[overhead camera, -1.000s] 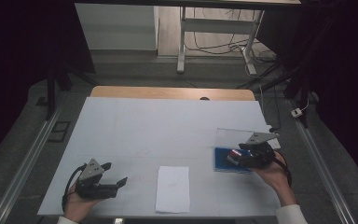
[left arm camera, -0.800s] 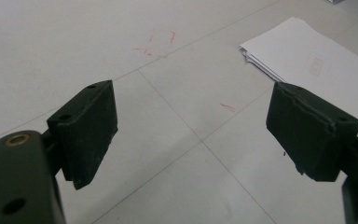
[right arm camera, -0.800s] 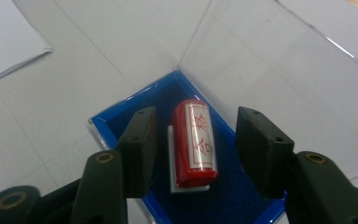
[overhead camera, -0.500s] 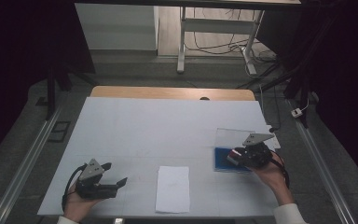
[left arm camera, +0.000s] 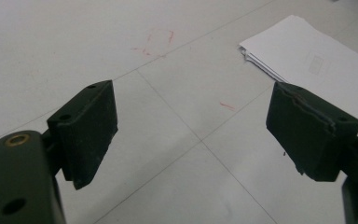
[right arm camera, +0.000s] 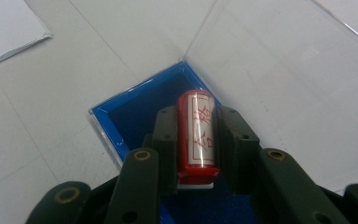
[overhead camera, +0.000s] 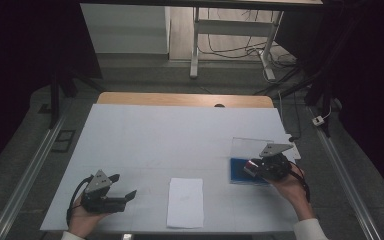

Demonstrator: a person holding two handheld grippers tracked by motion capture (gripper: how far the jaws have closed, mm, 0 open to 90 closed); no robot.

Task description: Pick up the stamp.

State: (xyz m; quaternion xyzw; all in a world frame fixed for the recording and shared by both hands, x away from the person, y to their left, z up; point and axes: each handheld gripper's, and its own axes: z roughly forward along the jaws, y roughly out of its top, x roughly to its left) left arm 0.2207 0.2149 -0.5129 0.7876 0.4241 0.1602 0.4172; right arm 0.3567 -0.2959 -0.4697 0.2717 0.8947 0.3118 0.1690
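Note:
A red cylindrical stamp [right arm camera: 196, 135] with a white label and red characters lies over a blue-lined box [right arm camera: 135, 116]. The box's clear lid [right arm camera: 284, 70] lies open behind it. My right gripper [right arm camera: 196, 121] is shut on the stamp, one pad pressing on each side; its jaws have just been closing on it. In the high view the right gripper [overhead camera: 252, 169] holds the stamp [overhead camera: 249, 169] above the box [overhead camera: 237, 170] at the table's right. My left gripper [overhead camera: 123, 186] rests near the front left, jaws [left arm camera: 191, 126] wide open over bare table.
A stack of white paper [overhead camera: 185, 202] lies at the front centre between the two hands, and shows in the left gripper view [left arm camera: 317, 60]. The white table cover [overhead camera: 180, 135] has faint red marks [left arm camera: 158, 39]. Table legs and cables stand beyond the far edge.
The right gripper's jaws have drawn in around the red stamp over the box. Both hands have stayed where they were.

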